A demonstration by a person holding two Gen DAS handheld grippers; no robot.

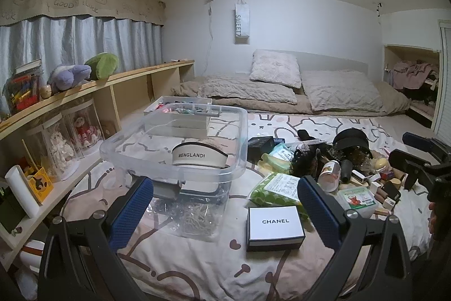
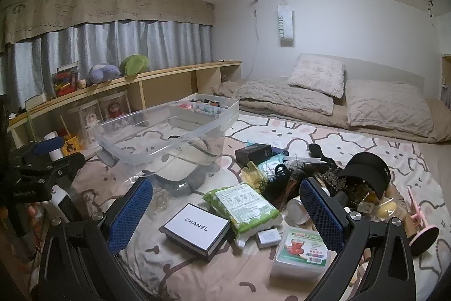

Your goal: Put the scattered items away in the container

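Note:
A clear plastic bin stands on the bed sheet with a cream MENGLANDI cap inside. A white CHANEL box lies in front of it, beside a green wipes pack. My left gripper hangs open just before the bin and the box, holding nothing. My right gripper is open and empty too, above the CHANEL box and wipes pack. A lidded plastic box with a tea-glass label sits under its right finger.
A heap of small items lies to the right: a black cap, a black box, a paper cup, a pink stand. A wooden shelf with plush toys runs along the left. Pillows lie at the far end.

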